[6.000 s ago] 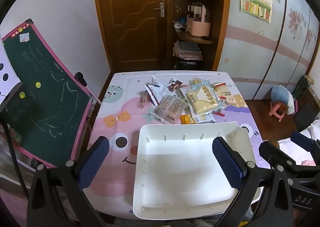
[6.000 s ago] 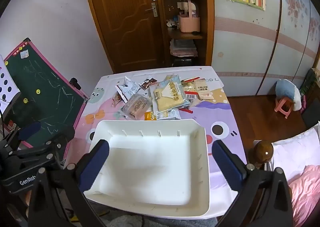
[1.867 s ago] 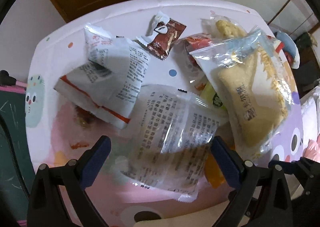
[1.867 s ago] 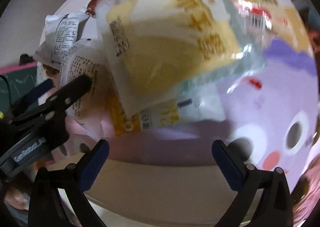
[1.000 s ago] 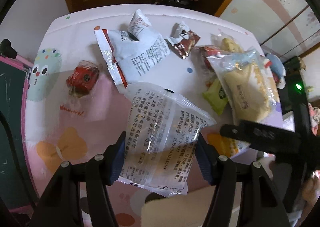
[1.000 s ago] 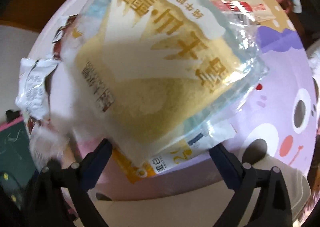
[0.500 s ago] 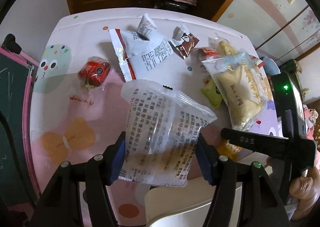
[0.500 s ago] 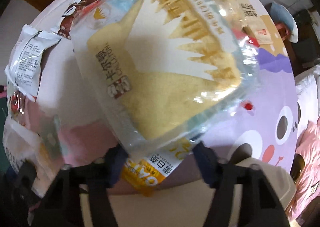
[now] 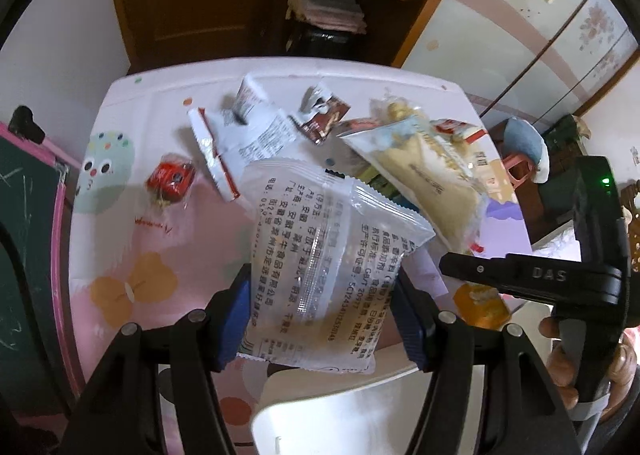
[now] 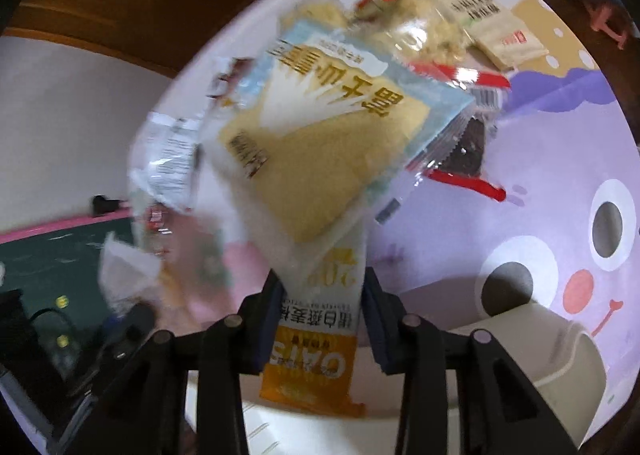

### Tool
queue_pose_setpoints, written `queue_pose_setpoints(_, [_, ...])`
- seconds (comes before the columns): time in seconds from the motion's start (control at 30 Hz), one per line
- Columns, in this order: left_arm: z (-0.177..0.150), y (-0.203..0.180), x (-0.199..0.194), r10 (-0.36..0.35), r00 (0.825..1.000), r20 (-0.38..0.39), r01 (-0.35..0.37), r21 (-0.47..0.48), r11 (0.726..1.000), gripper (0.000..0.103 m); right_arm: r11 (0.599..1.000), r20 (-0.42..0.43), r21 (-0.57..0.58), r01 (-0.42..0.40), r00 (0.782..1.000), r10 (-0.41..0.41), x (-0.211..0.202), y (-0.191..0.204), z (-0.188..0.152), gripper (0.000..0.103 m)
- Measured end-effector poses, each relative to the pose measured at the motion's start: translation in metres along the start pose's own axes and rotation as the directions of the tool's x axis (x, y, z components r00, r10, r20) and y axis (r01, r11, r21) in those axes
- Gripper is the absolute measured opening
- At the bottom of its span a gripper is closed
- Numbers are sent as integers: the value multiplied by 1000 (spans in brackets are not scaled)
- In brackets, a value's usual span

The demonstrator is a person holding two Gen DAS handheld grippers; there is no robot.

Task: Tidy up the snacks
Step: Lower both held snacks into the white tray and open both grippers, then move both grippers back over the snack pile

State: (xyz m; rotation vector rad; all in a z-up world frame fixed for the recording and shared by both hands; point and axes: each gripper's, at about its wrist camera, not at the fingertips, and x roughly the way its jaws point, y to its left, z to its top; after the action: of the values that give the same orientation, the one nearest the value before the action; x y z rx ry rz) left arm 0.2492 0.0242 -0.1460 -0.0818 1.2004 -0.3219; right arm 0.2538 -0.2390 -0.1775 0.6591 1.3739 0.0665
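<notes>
Gripping, left tongs [image 9: 324, 319]: clear printed snack packet [image 9: 328, 255] clamped between both pads, lifted off the surface [image 9: 120, 247], above the white tray's [image 9: 320, 419] far rim.
Closing, right tongs [image 10: 320, 319]: narrowing on the orange oats packet [image 10: 316, 355]; yellow cake bag [image 10: 320, 135] resting atop its far end.
Loose snacks: red candy [image 9: 170, 179], white packet [image 9: 240, 135] left on the surface.
</notes>
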Motion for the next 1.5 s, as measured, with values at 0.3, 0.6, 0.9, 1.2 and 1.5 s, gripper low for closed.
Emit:
queue_pose_setpoints(0.3, [-10, -34, -45, -46, 997, 58, 42, 66, 997, 63, 990, 34, -110, -87, 995, 91, -62, 5, -51, 37])
queue_pose_setpoints(0.6, [-46, -55, -109, -78, 987, 144, 62, 111, 992, 63, 935, 160, -353, -39, 982, 102, -118, 44, -120, 37])
queue_pose_setpoints(0.9, [-120, -80, -141, -57, 995, 77, 43, 178, 983, 63, 832, 339, -531, 160, 940, 36, -143, 54, -202, 38])
queue_pose_setpoints(1.2, [-174, -101, -144, 100, 969, 228, -143, 181, 973, 89, 823, 370, -517, 237, 928, -35, -125, 38, -234, 81])
queue_pose_setpoints(1.5, [-202, -113, -155, 115, 940, 321, -170, 149, 974, 94, 840, 426, -464, 281, 902, -66, -131, 23, -257, 81])
